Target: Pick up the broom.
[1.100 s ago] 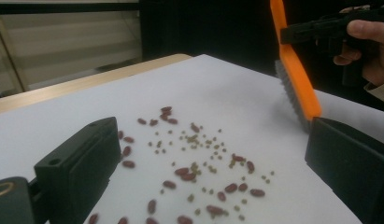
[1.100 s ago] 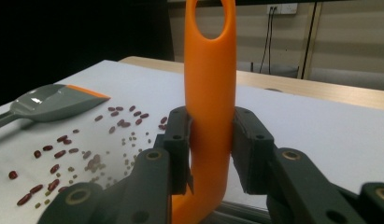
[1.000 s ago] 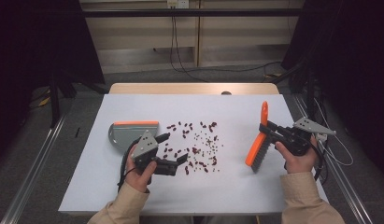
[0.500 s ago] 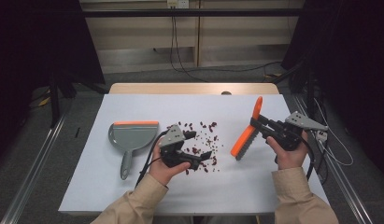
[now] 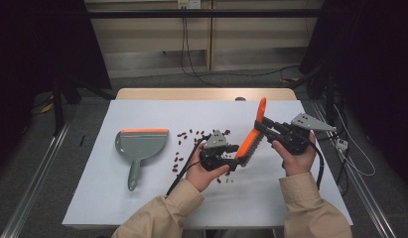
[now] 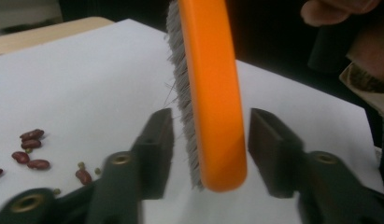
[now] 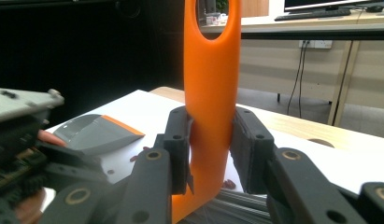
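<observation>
Gripping the orange brush [image 5: 251, 136], the right gripper [image 5: 263, 126] clamps its handle; the left gripper [image 5: 236, 158], jaws closing, straddles its head untouched.

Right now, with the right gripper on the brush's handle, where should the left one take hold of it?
Grip the brush at its free lower end, one pad on the orange back, one on the bristles. The left gripper already straddles that end, its jaws just closing but not yet touching. The right gripper clamps the handle.

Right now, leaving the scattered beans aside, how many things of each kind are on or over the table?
brush: 1
dustpan: 1
grippers: 2, the left gripper with fingers just closing around the brush's end, the right gripper shut on its handle
total: 4
</observation>
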`<state>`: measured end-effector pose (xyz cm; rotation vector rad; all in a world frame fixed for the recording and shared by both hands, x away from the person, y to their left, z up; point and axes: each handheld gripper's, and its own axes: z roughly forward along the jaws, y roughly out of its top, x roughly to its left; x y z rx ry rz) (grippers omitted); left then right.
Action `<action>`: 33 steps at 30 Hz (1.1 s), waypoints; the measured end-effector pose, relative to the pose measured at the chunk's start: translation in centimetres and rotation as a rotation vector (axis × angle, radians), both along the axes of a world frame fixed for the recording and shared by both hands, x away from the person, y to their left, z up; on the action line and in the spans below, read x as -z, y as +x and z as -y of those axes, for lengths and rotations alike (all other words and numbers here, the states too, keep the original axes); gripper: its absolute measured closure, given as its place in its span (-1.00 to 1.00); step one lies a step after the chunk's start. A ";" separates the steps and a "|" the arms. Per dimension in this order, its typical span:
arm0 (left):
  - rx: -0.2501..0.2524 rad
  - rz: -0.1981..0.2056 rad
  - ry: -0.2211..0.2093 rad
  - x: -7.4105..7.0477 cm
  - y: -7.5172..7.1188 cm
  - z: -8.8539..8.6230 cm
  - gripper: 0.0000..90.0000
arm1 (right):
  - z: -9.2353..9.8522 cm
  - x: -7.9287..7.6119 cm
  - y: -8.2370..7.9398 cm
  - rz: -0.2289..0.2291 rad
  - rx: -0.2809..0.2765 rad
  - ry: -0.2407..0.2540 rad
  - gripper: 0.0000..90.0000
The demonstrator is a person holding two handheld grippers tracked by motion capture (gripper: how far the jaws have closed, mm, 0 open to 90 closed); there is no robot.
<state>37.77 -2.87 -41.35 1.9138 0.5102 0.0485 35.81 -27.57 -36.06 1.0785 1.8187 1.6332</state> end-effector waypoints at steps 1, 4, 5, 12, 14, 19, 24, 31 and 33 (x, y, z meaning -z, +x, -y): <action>-0.003 -0.001 0.012 0.1 0.1 0.1 0.29 | -0.2 0.0 0.1 -0.001 -0.006 0.004 0.55; -0.022 -0.009 0.028 0.4 0.3 0.1 0.51 | -0.6 -0.1 0.1 -0.002 -0.007 0.007 0.54; -0.036 -0.003 0.032 0.3 0.3 0.0 0.54 | -0.9 -0.1 0.3 -0.002 0.005 0.004 0.54; -0.114 0.016 0.009 -0.3 0.3 -0.9 0.56 | -2.2 -0.4 0.5 0.013 0.045 0.010 0.15; -0.142 0.026 0.006 -0.5 0.4 -1.3 0.57 | -2.7 -0.3 0.4 0.009 0.060 0.012 0.00; -0.194 0.039 -0.009 -0.6 0.6 -2.0 0.57 | -3.5 0.3 0.2 -0.028 0.097 0.023 -0.37; -0.238 0.046 -0.010 -0.3 0.7 -2.4 0.57 | -4.2 1.7 0.3 -0.122 0.138 0.053 -0.55; -0.247 0.089 -0.006 -0.3 0.2 -1.9 0.57 | -5.7 2.9 0.8 -0.231 0.144 0.103 -0.54; -0.243 0.123 0.014 -0.3 -0.1 -1.5 0.57 | -6.3 3.1 1.2 -0.258 0.155 0.158 -0.53</action>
